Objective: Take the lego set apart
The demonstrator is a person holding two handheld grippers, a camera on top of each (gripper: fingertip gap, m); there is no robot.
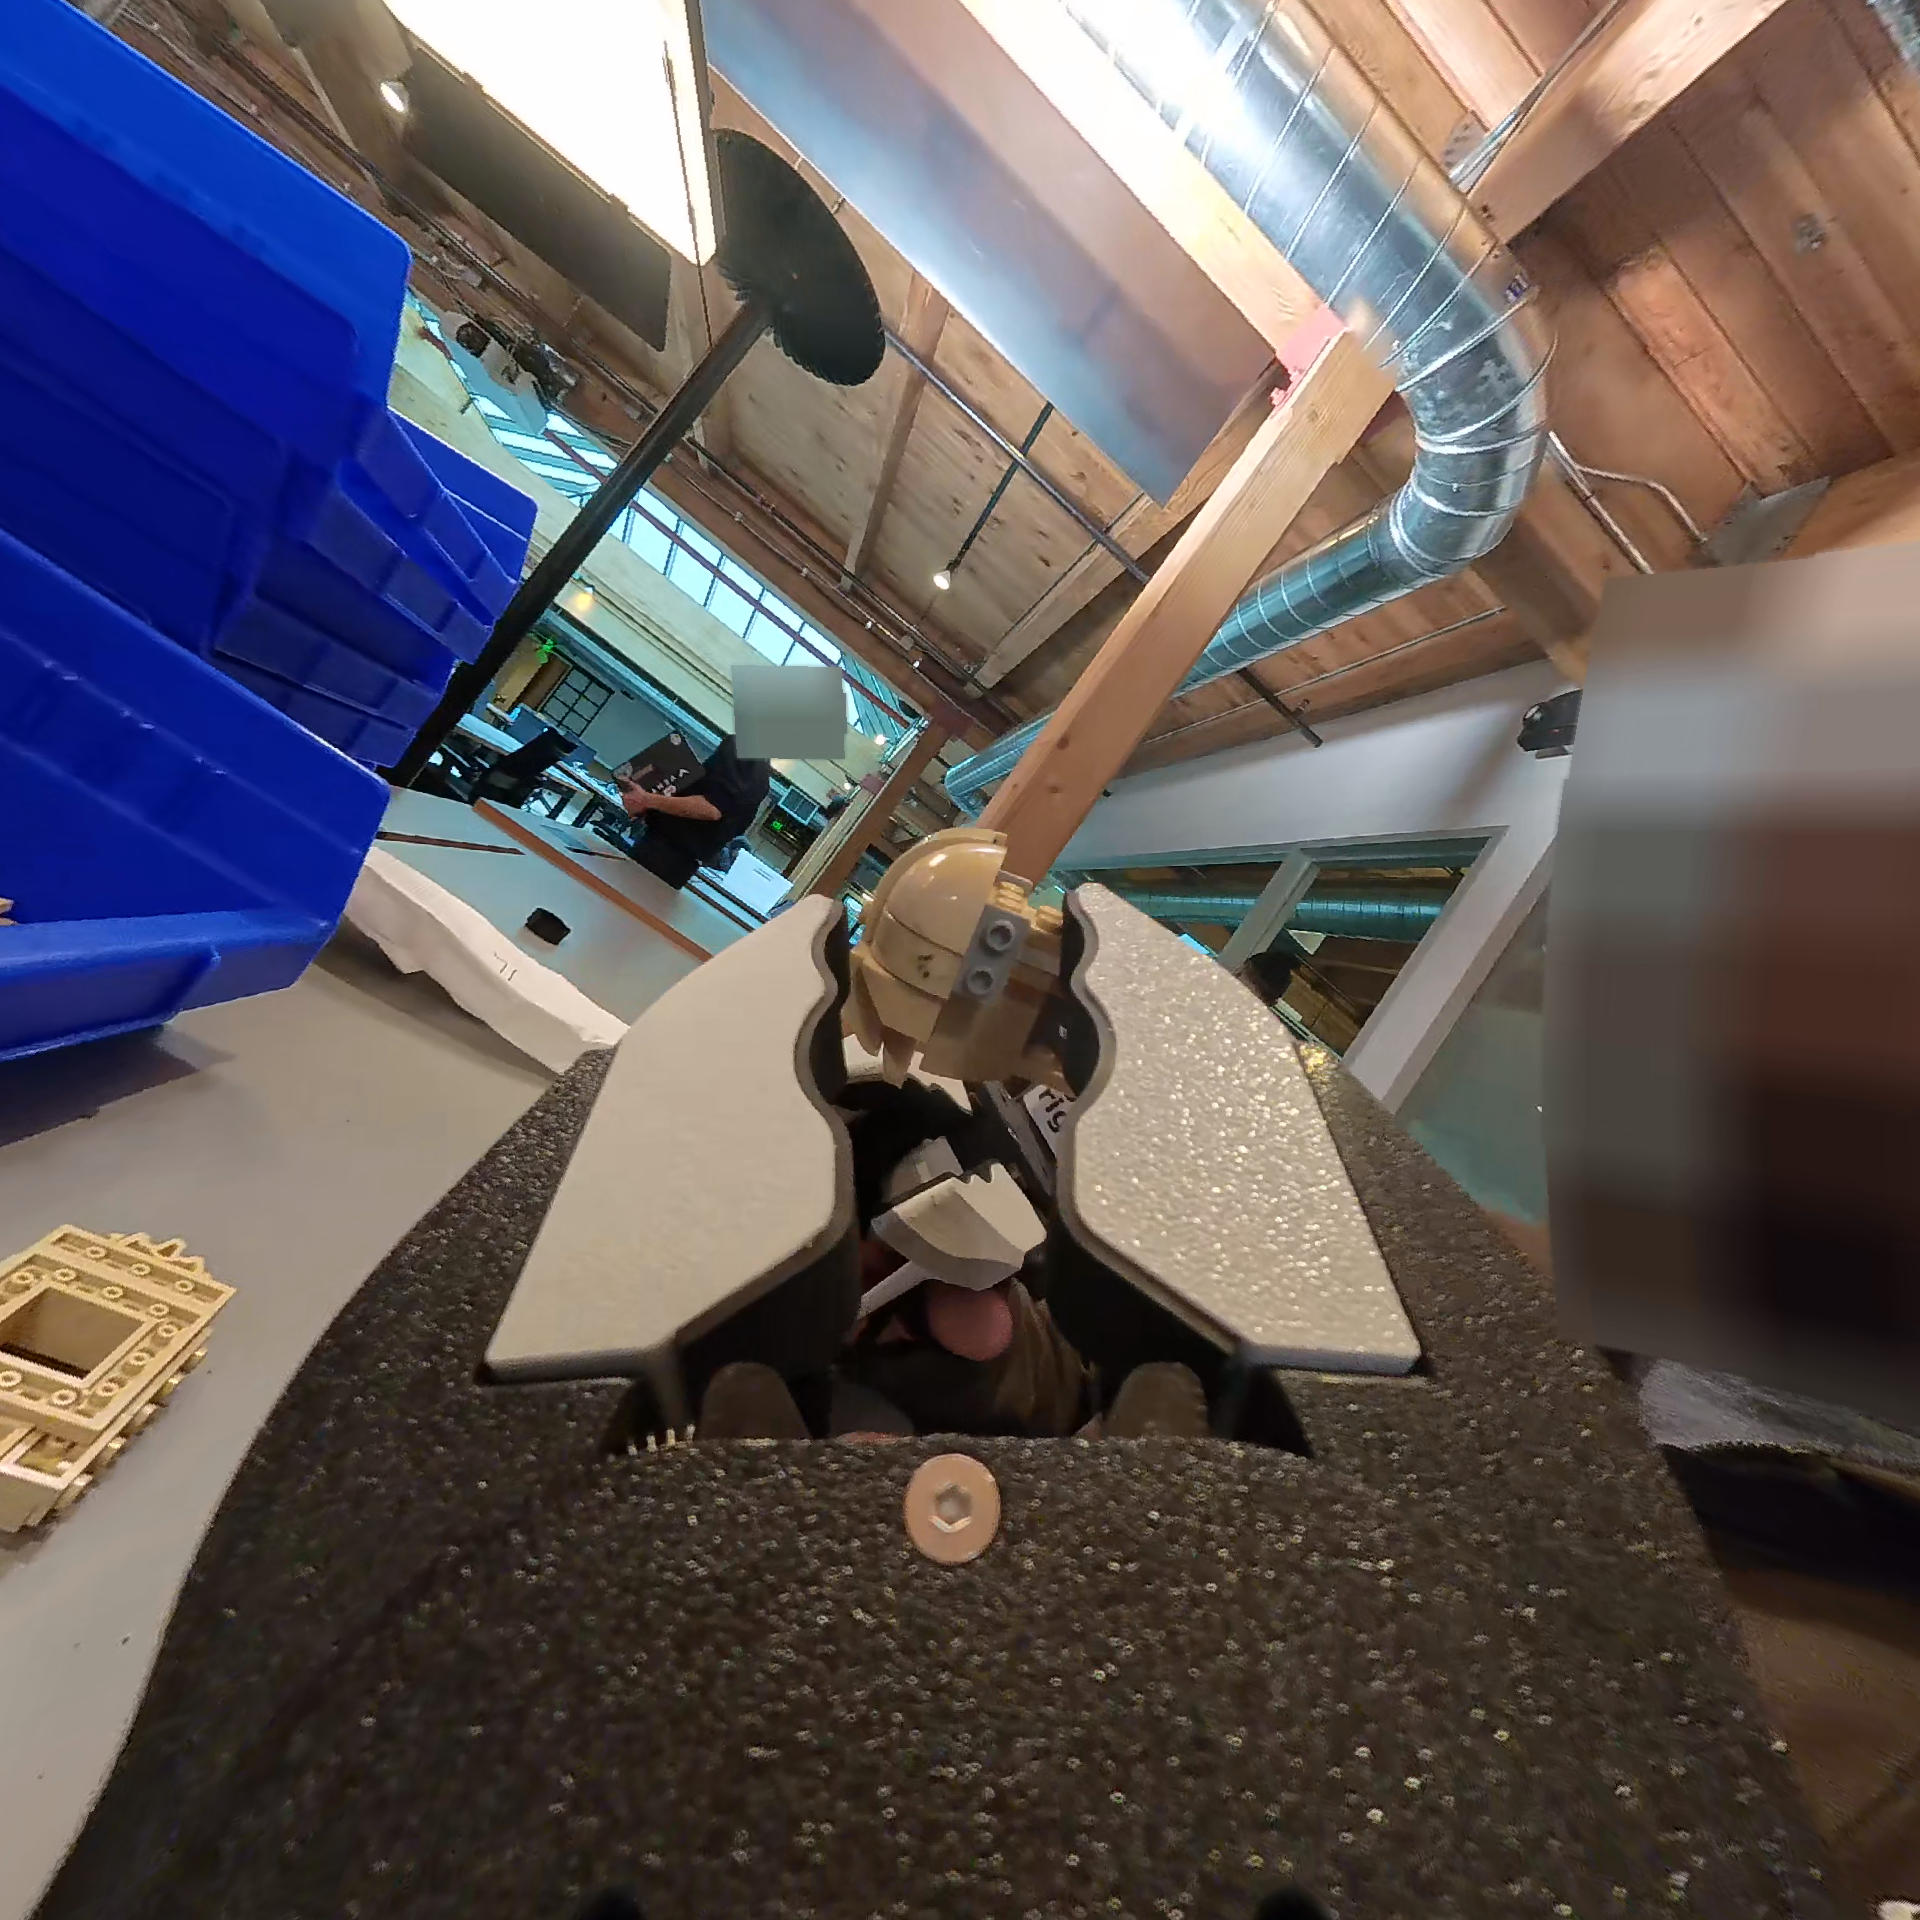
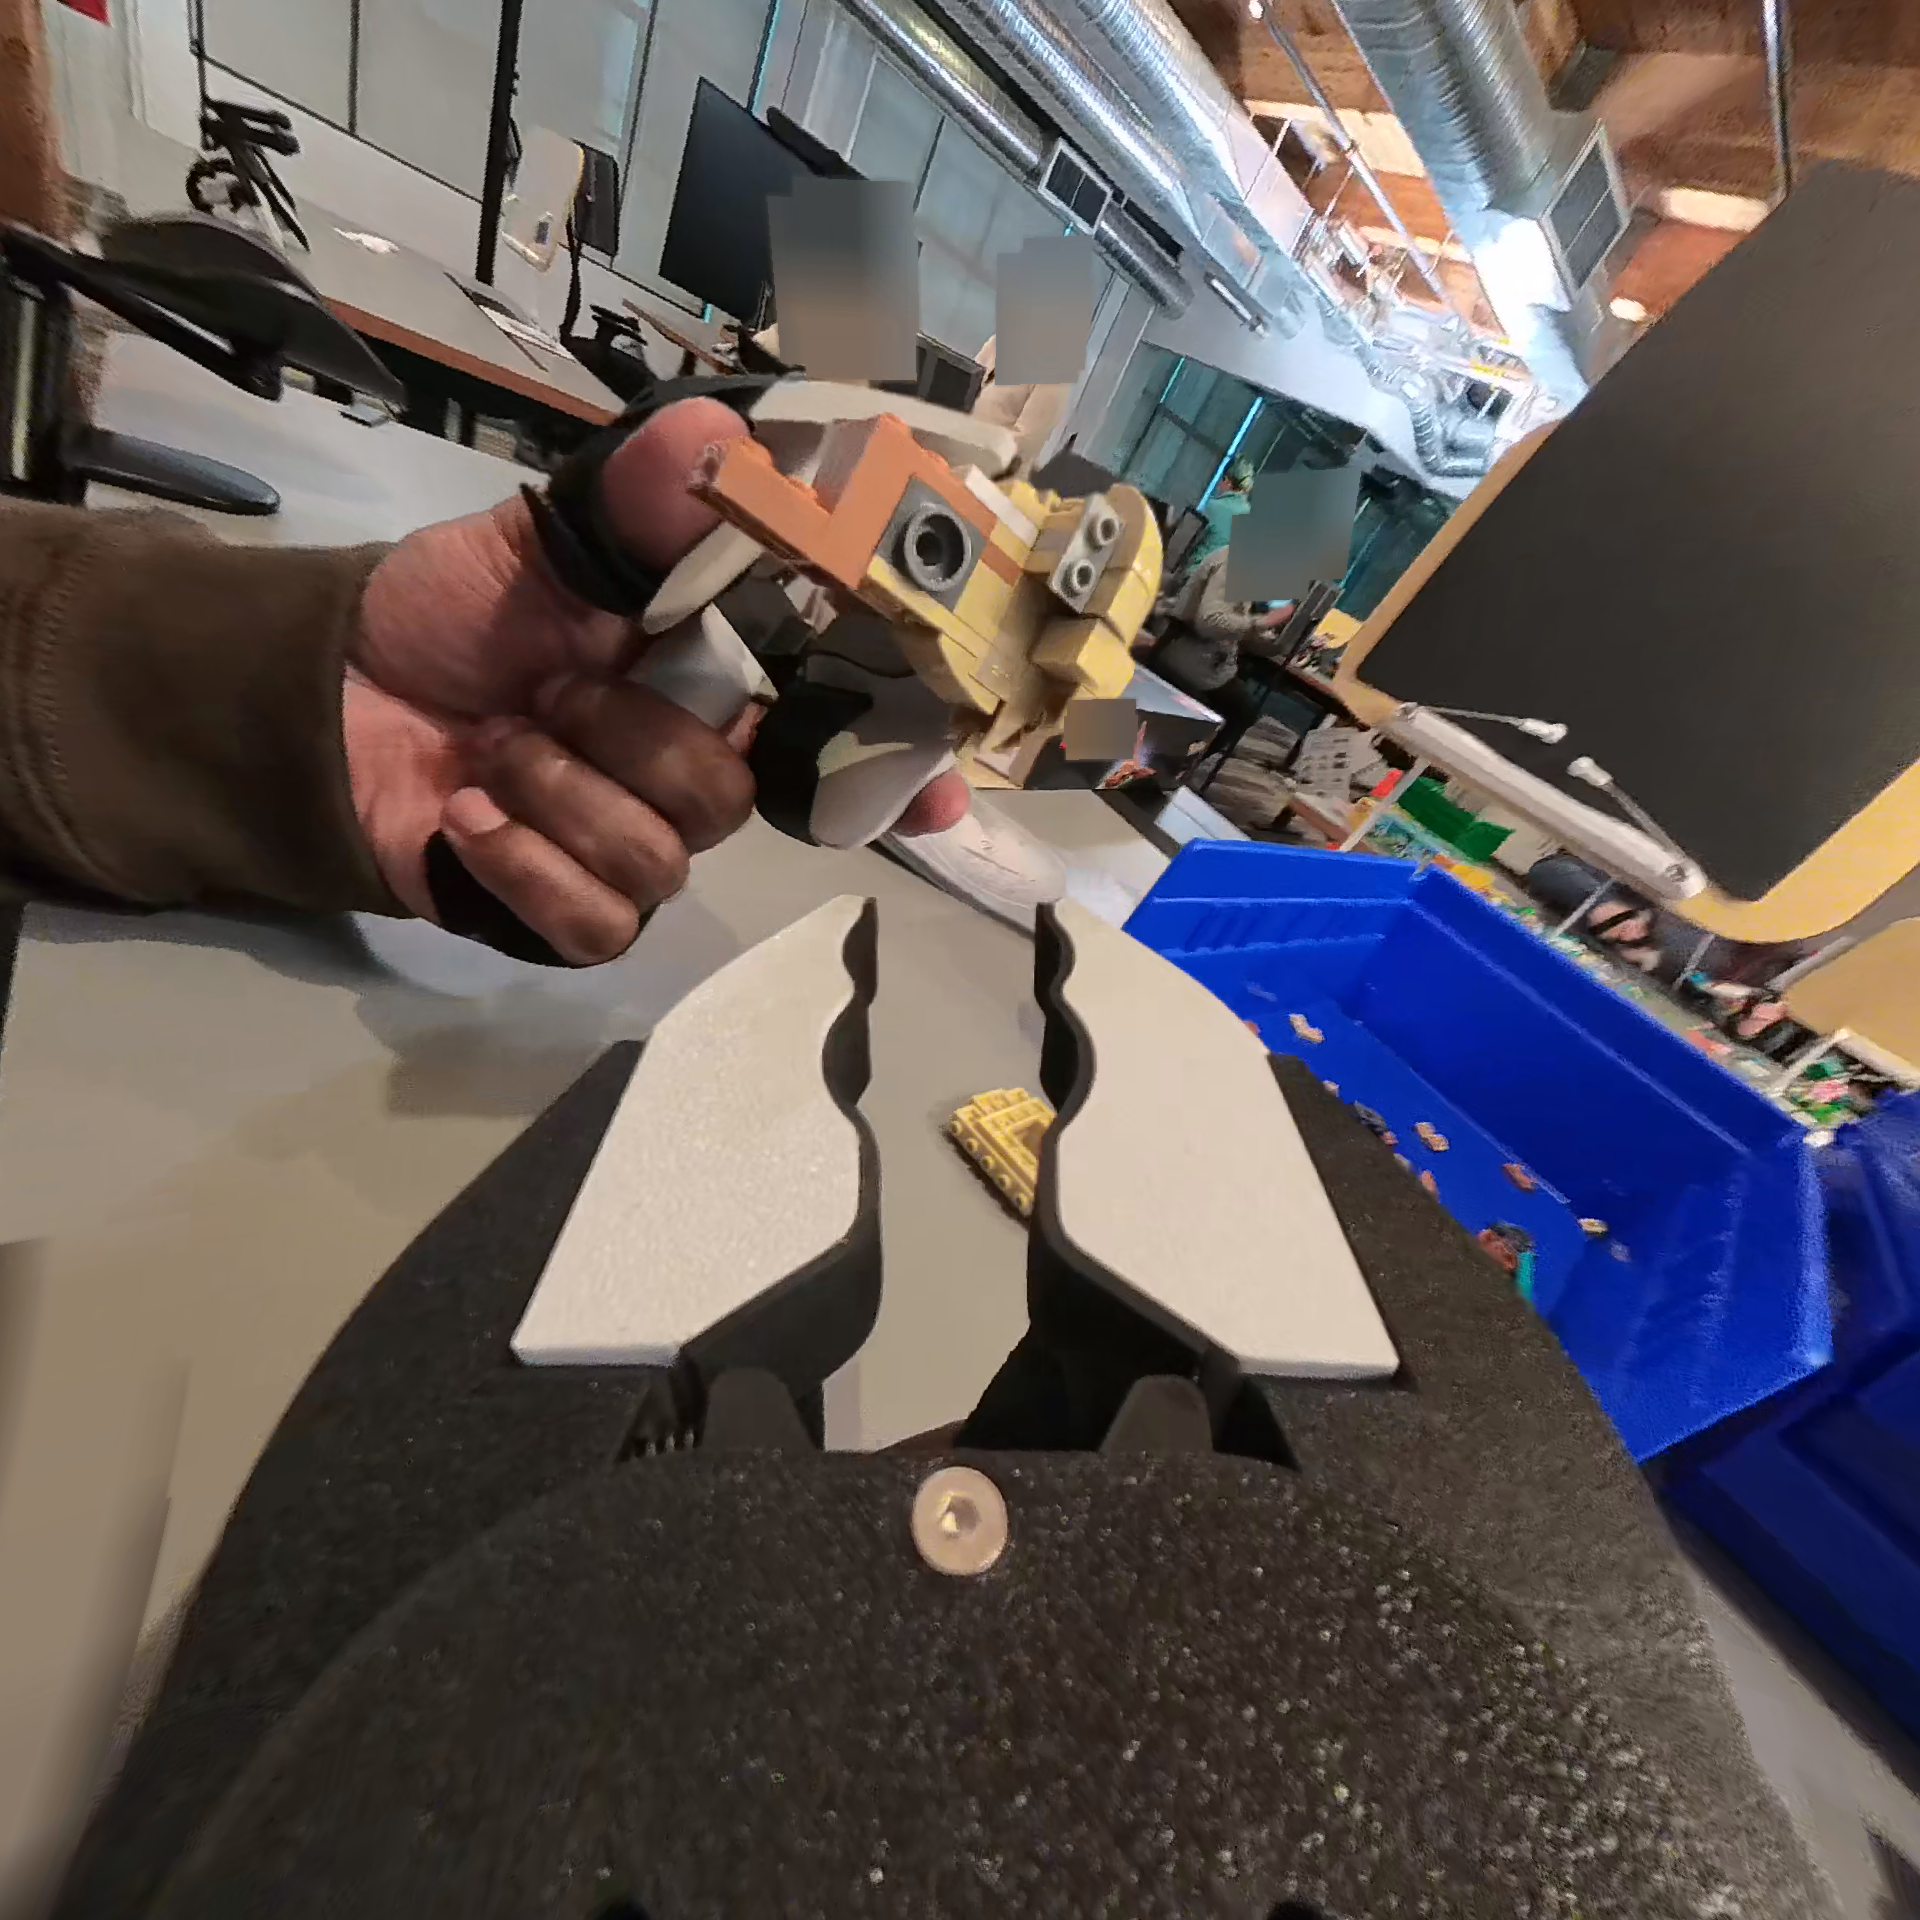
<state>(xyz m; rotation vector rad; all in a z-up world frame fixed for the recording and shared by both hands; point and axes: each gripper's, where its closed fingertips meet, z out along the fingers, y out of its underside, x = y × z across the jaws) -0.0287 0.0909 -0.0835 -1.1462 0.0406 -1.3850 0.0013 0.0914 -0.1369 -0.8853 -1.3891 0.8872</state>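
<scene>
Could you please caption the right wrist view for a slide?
Right gripper open over grey table; left gripper holds tan brick model above.

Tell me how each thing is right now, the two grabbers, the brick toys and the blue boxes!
Left gripper: shut on the tan brick model, held up in the air.
Right gripper: open, nothing between its fingers.
Tan brick frame: lying flat on the grey table.
Blue bin: open, a few small pieces inside.
Stacked blue bins: tilted.

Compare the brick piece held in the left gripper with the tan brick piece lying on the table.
The held brick model is raised off the table in the left gripper; the flat tan frame lies on the grey table.
The model is bulky, with orange and grey parts; the frame is low and all tan.
Both are studded bricks.
</scene>
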